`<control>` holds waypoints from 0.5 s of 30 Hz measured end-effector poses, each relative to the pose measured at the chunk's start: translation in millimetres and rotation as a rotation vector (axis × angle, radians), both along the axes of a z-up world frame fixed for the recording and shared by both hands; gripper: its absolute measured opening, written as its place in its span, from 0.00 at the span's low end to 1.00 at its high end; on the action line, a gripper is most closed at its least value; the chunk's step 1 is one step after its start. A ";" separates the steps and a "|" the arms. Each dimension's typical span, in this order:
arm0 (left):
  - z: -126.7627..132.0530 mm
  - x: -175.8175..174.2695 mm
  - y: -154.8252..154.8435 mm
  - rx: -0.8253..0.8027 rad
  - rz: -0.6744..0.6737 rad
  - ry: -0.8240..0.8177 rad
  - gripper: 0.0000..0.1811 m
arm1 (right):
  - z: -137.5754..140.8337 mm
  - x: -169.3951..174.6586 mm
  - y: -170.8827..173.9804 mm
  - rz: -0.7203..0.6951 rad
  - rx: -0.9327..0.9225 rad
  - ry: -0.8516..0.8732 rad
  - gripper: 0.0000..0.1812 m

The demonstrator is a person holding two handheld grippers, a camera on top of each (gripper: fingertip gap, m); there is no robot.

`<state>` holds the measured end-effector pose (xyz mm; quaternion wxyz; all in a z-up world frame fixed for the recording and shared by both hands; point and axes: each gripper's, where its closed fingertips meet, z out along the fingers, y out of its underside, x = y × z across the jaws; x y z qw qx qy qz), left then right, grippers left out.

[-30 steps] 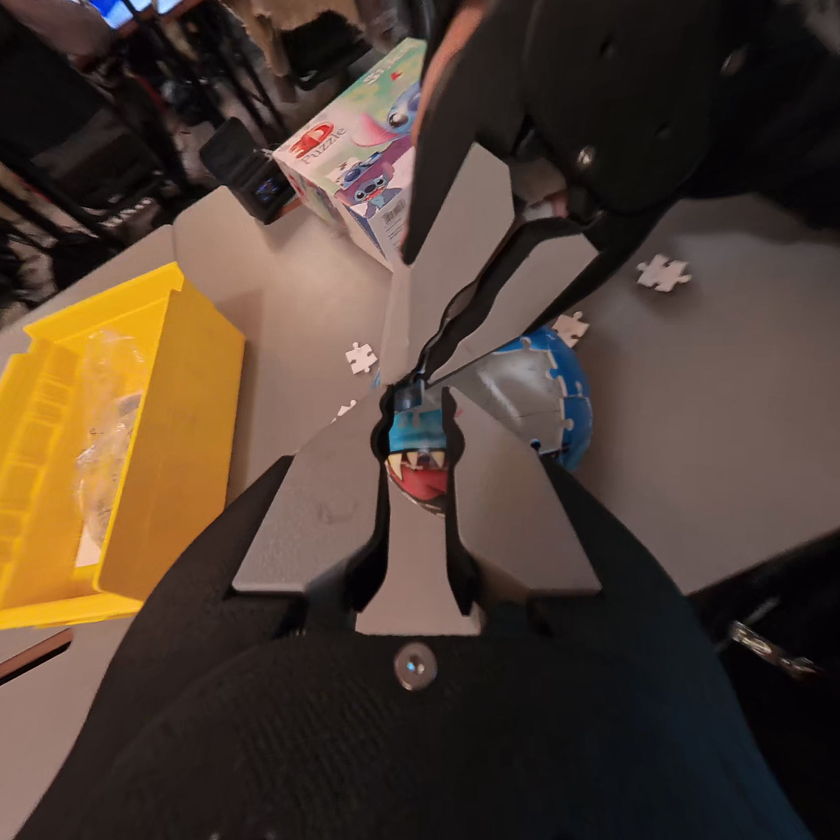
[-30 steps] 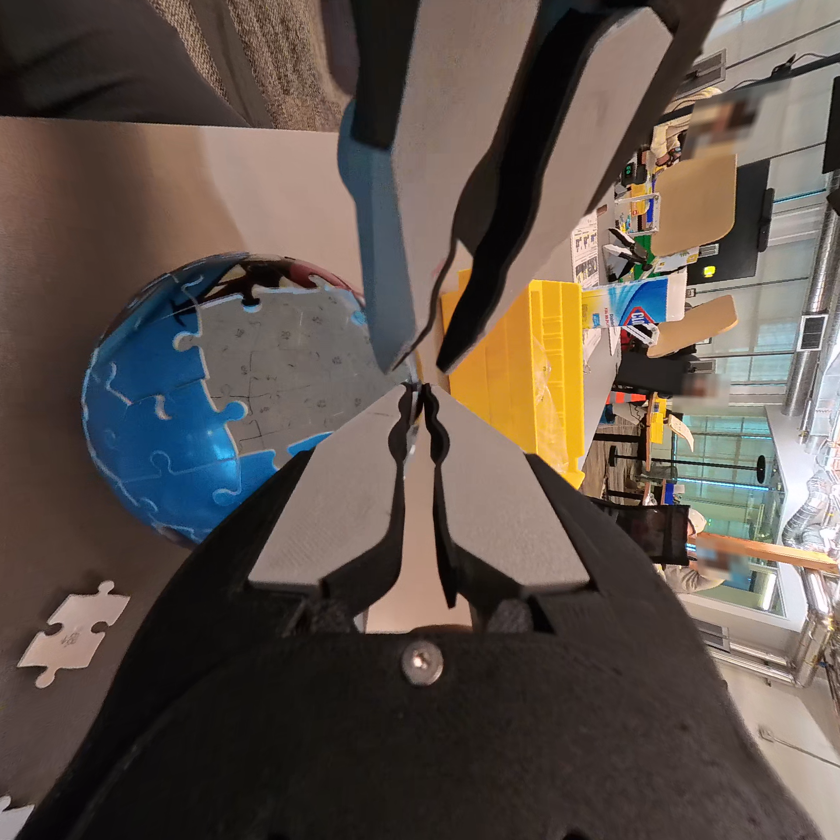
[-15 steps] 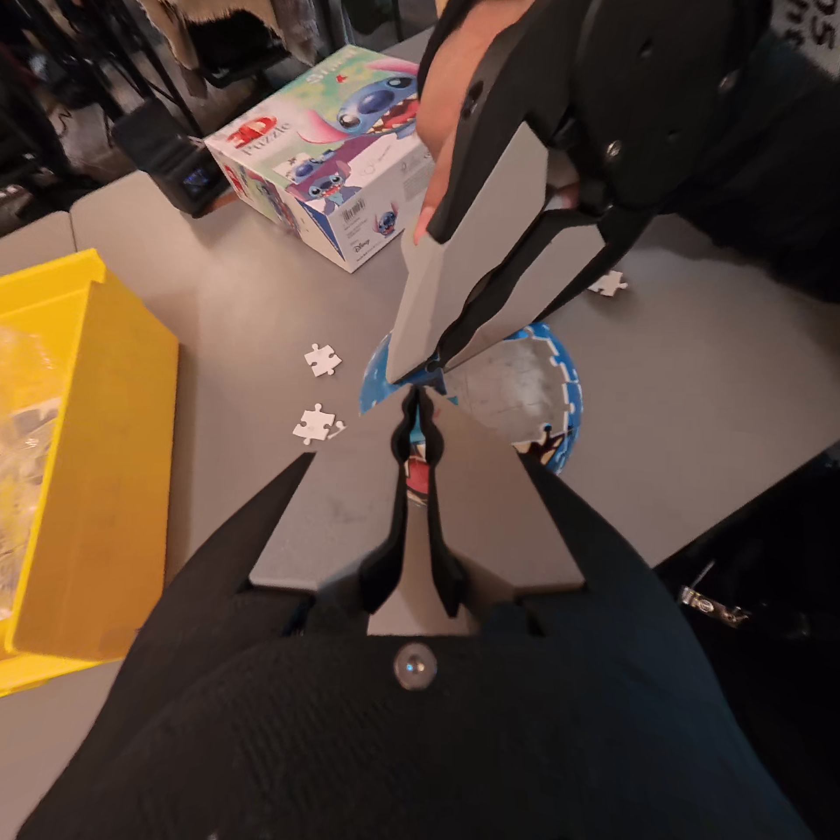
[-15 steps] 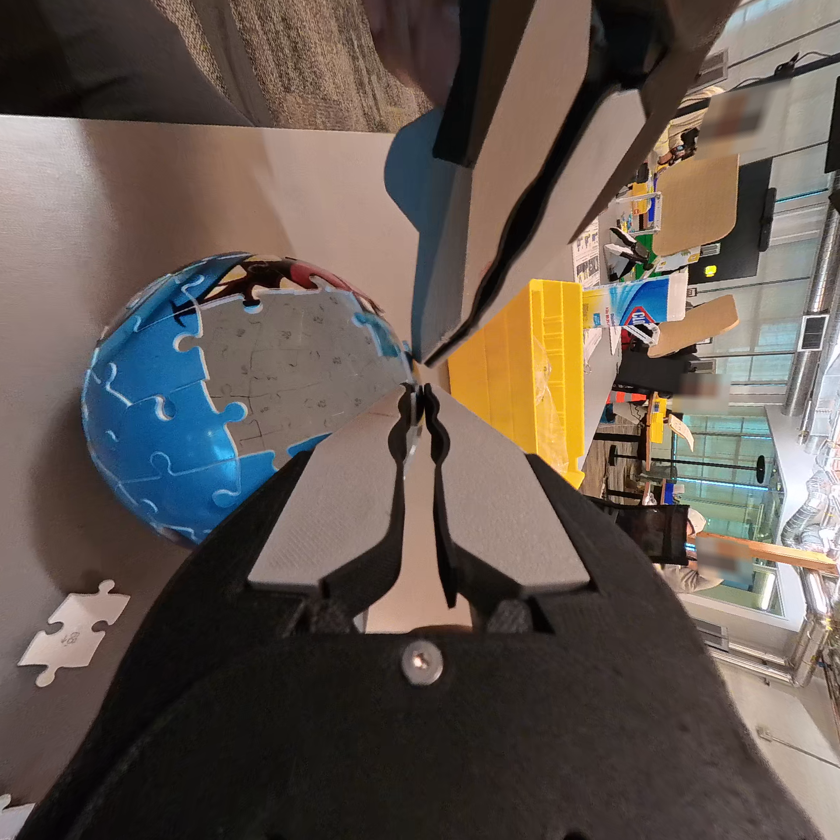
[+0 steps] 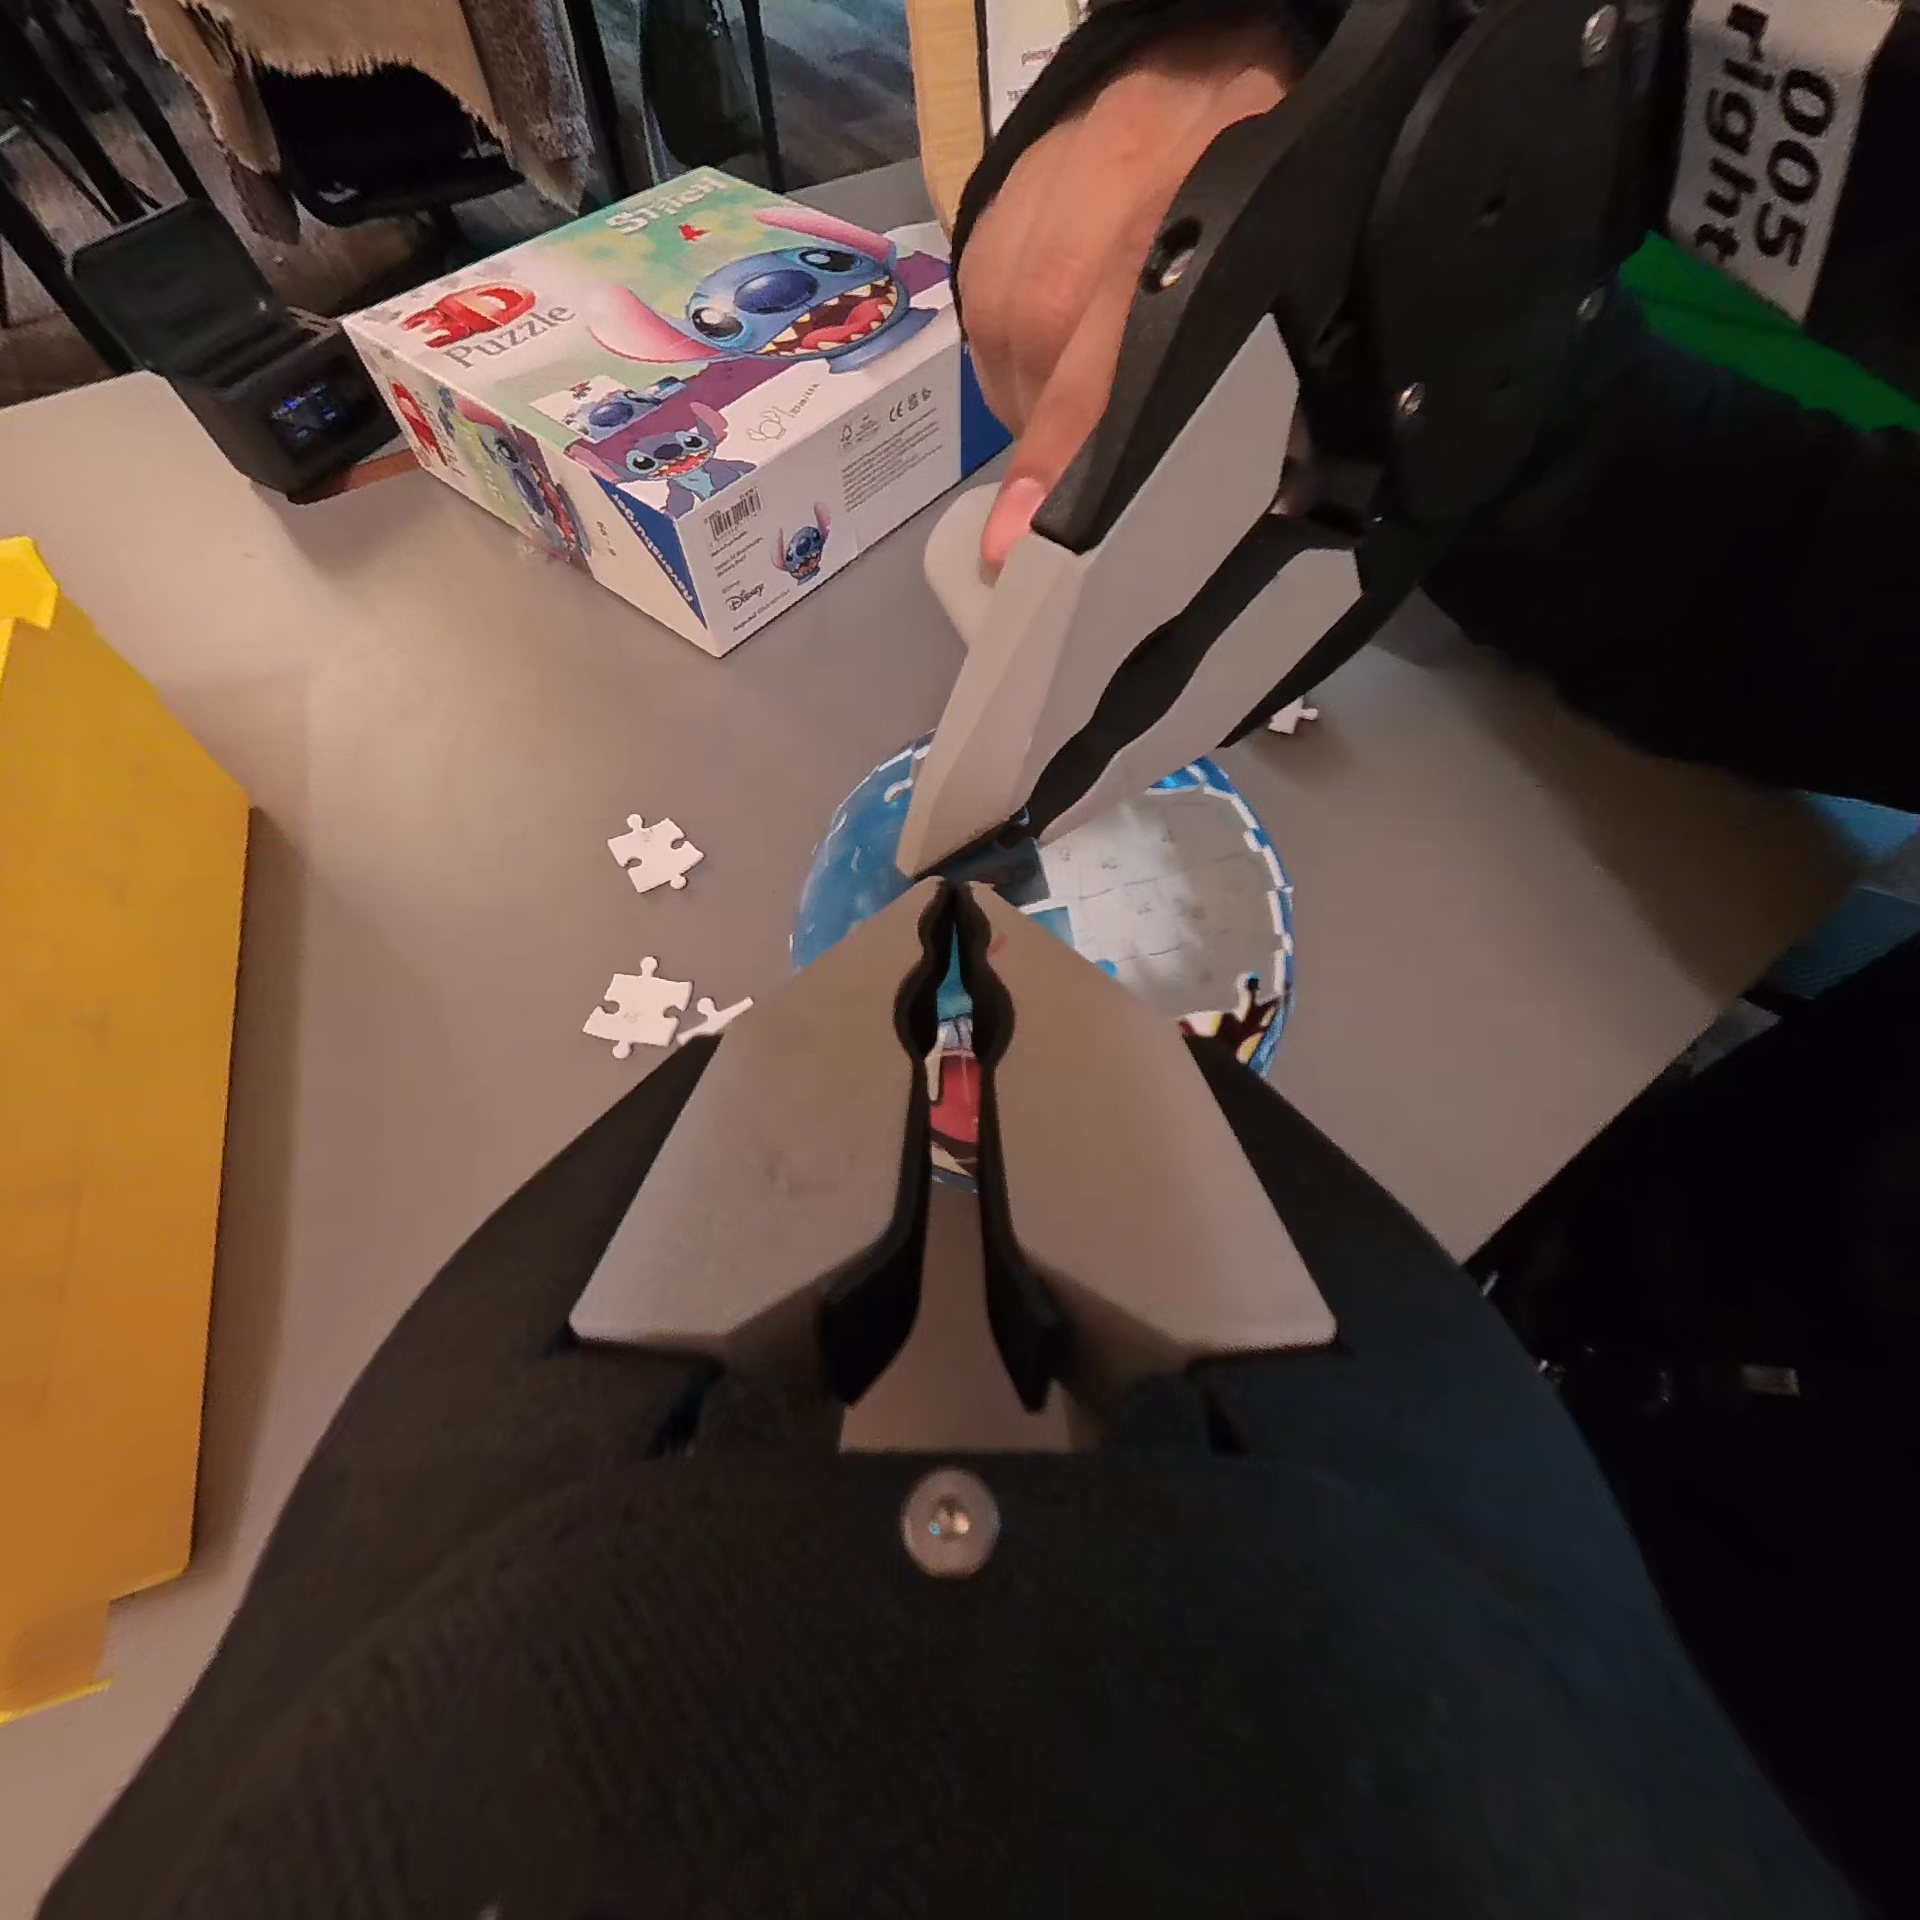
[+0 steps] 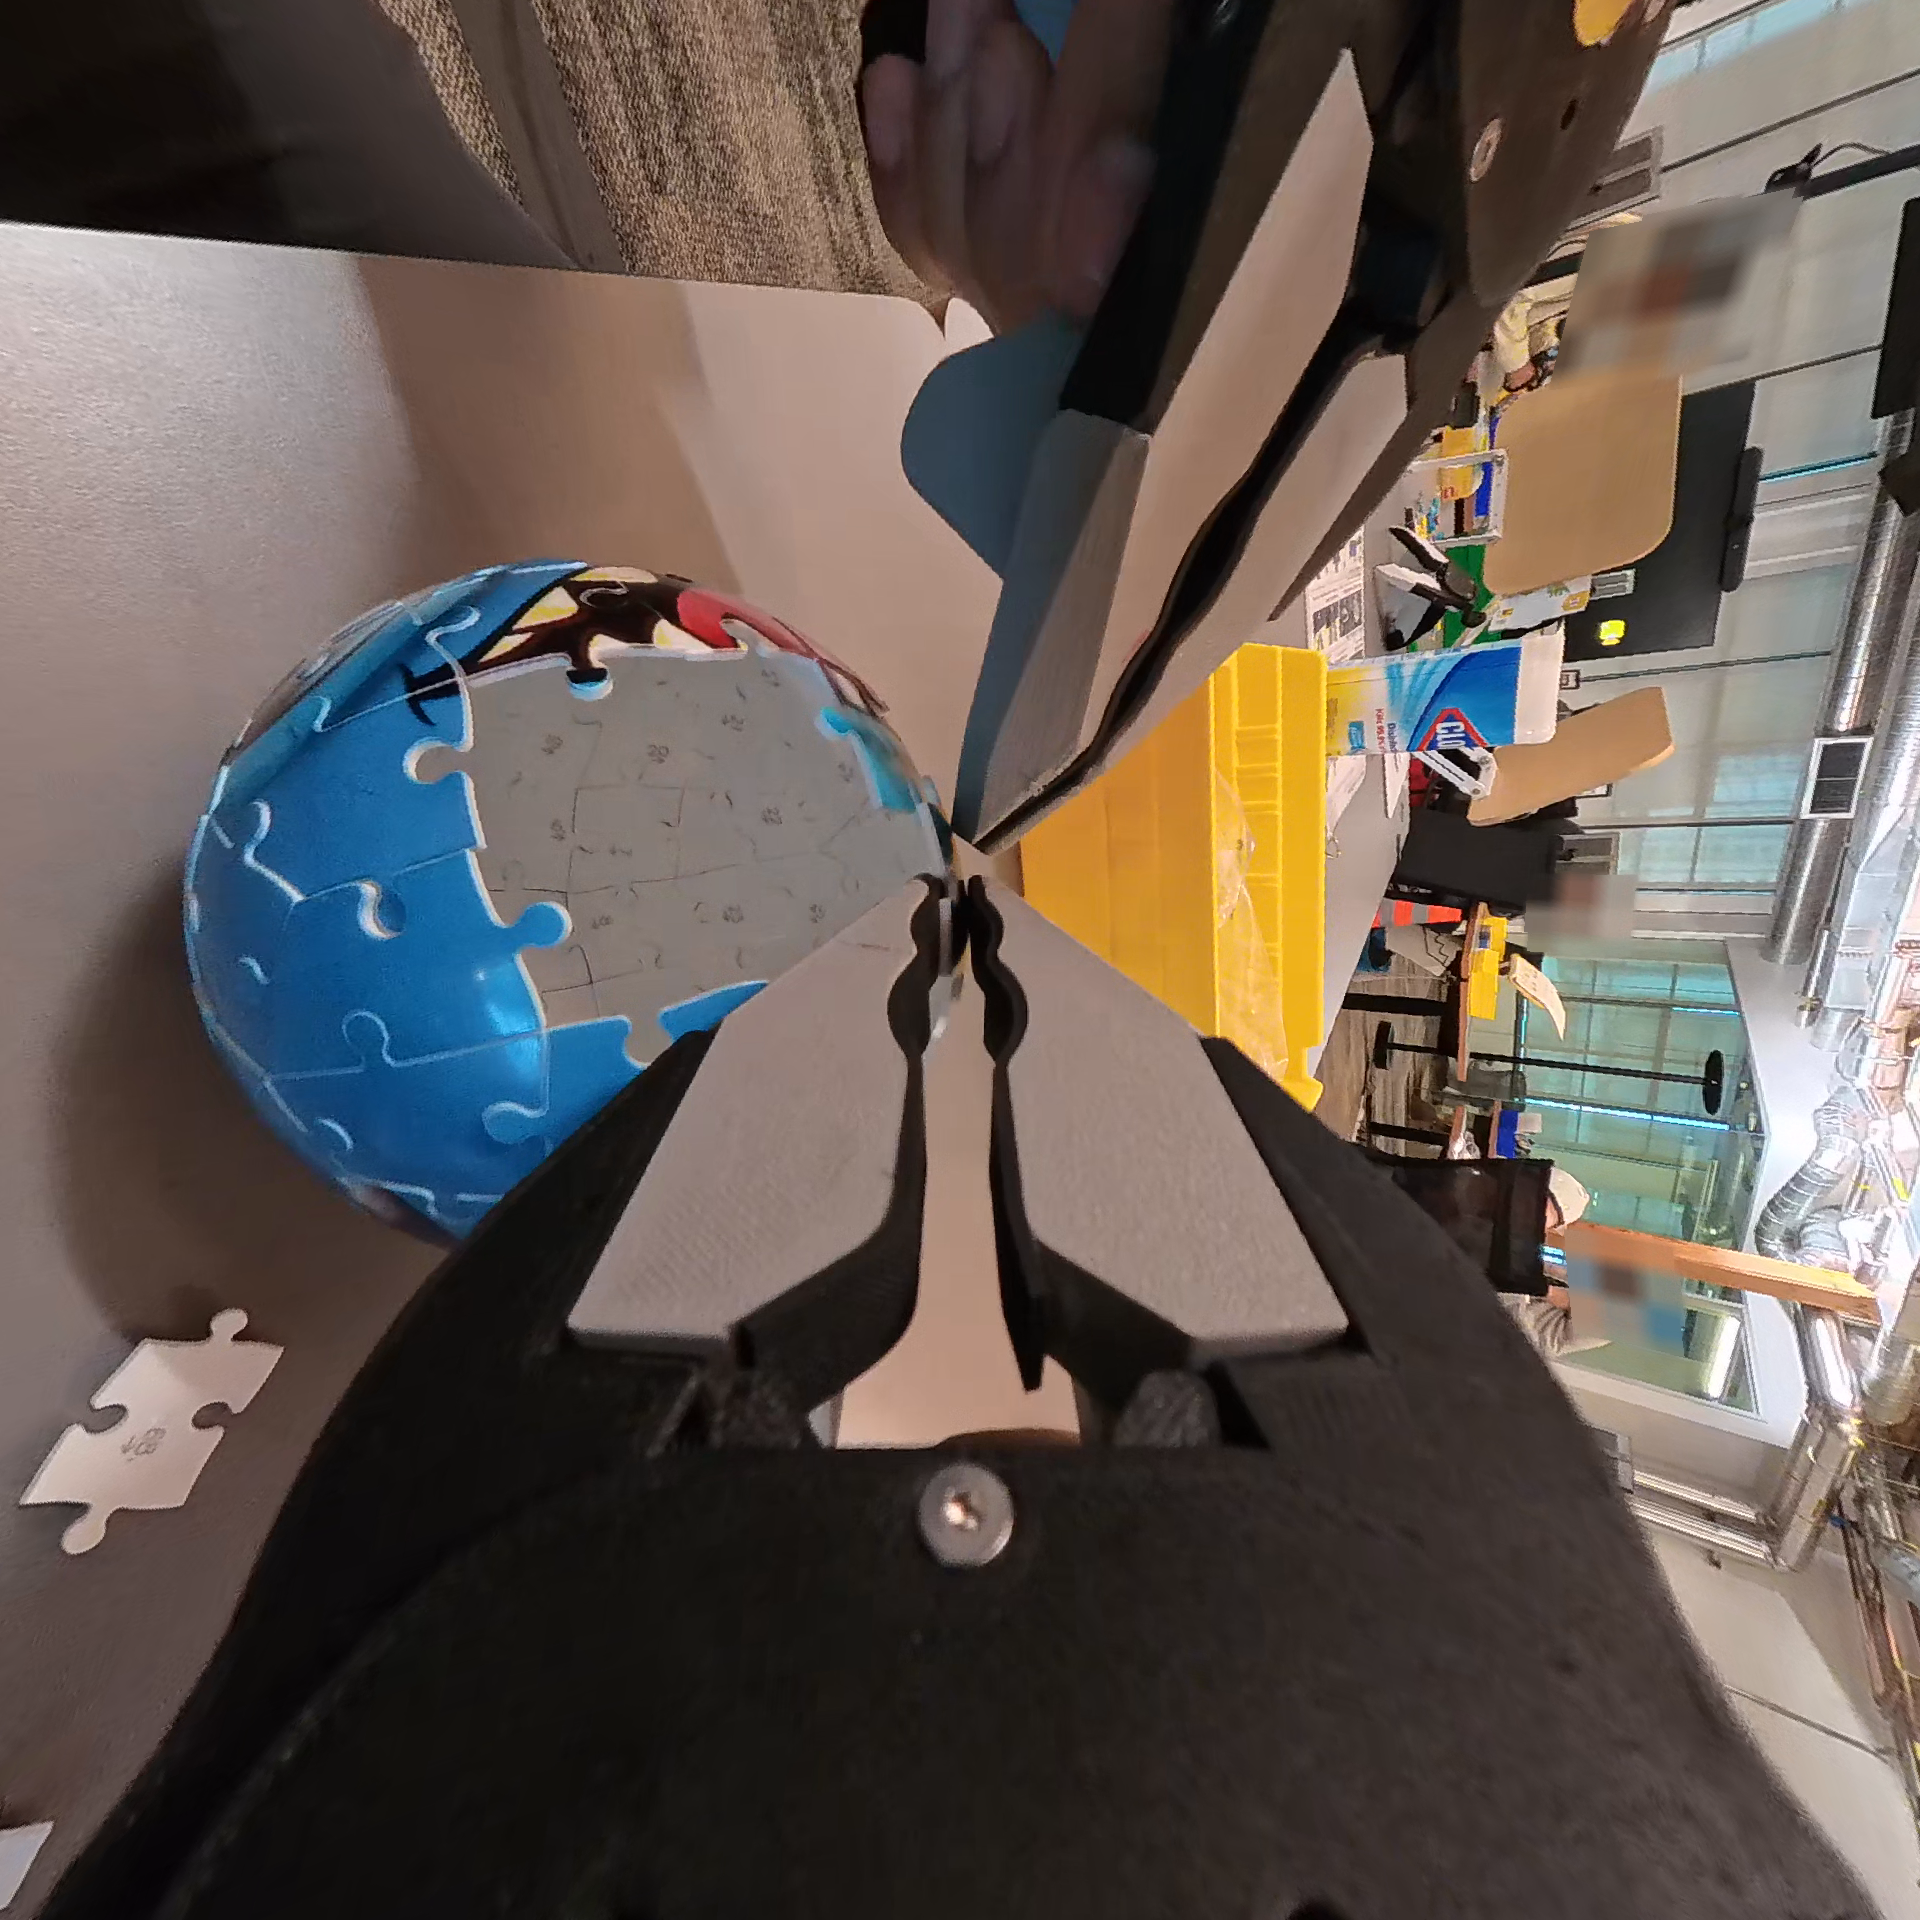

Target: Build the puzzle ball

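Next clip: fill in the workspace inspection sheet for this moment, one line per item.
Surface: grey table, matte.
Job's things: partly built puzzle ball resting on the table, a large gap showing its grey inside; loose pieces face down left of it; another piece near the right gripper.
Clutter: puzzle box; yellow bin; small black device.
Grippers: left gripper and right gripper both shut, tips nearly meeting above the ball's rim; whether either pinches a piece cannot be told.
Cables: nothing seen.
Surroundings: carpet, chairs, office furniture beyond.
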<state>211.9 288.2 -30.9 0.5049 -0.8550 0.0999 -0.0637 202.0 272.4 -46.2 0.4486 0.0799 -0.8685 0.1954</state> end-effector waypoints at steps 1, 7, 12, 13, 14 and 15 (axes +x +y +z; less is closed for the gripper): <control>0.0 1.1 -1.2 0.004 -0.013 0.007 0.00 | 0.0 0.0 0.1 0.000 -0.001 0.000 0.01; -0.2 11.6 -8.7 0.013 -0.107 0.016 0.00 | 0.0 0.1 0.5 -0.009 0.024 0.017 0.01; 3.2 -1.2 -10.8 0.020 -0.118 -0.006 0.00 | 0.0 0.7 1.1 -0.007 0.031 0.028 0.00; 5.1 -3.3 -12.1 0.027 -0.122 -0.021 0.00 | 0.0 0.9 1.3 -0.005 0.032 0.030 0.00; 4.9 -1.8 -13.7 0.024 -0.142 -0.036 0.00 | 0.0 0.7 1.3 -0.006 0.031 0.031 0.00; 2.7 1.1 -15.0 0.011 -0.164 -0.044 0.00 | -0.1 0.4 1.3 -0.007 0.032 0.032 0.00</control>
